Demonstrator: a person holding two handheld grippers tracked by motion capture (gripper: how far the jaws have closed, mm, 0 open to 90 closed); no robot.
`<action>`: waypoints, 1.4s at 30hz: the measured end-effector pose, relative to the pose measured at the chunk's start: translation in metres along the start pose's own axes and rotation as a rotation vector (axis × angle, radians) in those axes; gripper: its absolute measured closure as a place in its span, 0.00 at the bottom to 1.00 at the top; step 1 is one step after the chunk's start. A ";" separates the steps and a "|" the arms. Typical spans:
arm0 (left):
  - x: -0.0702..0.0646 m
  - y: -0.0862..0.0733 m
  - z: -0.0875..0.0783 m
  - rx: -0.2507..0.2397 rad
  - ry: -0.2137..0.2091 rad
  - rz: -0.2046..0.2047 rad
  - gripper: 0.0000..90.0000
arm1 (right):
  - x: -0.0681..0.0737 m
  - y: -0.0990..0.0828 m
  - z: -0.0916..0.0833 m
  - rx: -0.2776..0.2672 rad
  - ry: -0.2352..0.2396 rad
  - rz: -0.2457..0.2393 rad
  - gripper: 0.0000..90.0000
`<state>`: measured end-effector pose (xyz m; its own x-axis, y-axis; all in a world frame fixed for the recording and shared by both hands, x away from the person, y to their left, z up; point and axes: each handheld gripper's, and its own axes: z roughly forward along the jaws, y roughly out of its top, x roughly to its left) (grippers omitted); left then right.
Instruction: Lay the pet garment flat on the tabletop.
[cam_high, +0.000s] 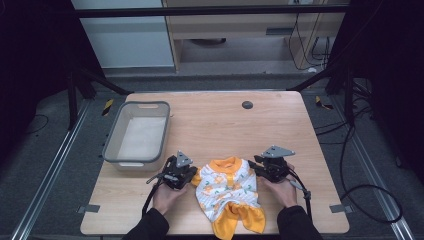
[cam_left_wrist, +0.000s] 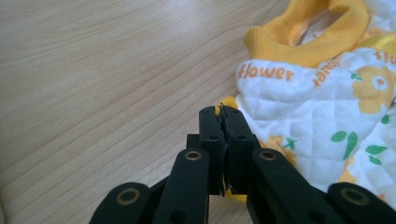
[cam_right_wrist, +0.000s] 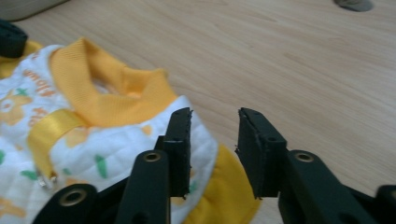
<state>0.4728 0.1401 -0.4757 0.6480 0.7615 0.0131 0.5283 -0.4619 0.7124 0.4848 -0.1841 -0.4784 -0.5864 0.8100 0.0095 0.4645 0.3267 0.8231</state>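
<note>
A small white quilted garment (cam_high: 227, 187) with orange flower print, yellow collar and yellow cuffs lies flat near the table's front edge. My left gripper (cam_high: 192, 176) is at its left sleeve. In the left gripper view the jaws (cam_left_wrist: 220, 112) are pressed together, with yellow sleeve fabric (cam_left_wrist: 228, 100) pinched between them beside the printed body (cam_left_wrist: 317, 107). My right gripper (cam_high: 255, 167) is at the garment's right sleeve. In the right gripper view it (cam_right_wrist: 215, 116) stands open, and the yellow cuff (cam_right_wrist: 224, 186) lies under the gap with the pads off it.
A grey plastic basin (cam_high: 112, 135) stands at the table's left, just behind my left gripper. A small dark round disc (cam_high: 247, 104) sits near the far edge. The wooden table (cam_high: 215, 125) is bare behind the garment. Cables trail on the floor at the right.
</note>
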 end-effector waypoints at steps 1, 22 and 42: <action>0.000 0.000 0.001 0.003 0.001 0.000 0.97 | -0.002 0.000 0.000 0.000 -0.008 0.007 0.69; -0.002 -0.006 0.014 0.043 0.037 0.013 0.98 | -0.007 -0.012 0.013 0.163 0.016 0.028 0.99; 0.027 0.074 -0.010 -0.225 0.164 -0.074 0.97 | -0.018 0.039 -0.009 -0.237 -0.145 0.071 0.98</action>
<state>0.5240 0.1312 -0.4156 0.5051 0.8613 0.0553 0.4244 -0.3037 0.8530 0.5079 -0.1903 -0.4413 -0.4490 0.8935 0.0043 0.3231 0.1578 0.9331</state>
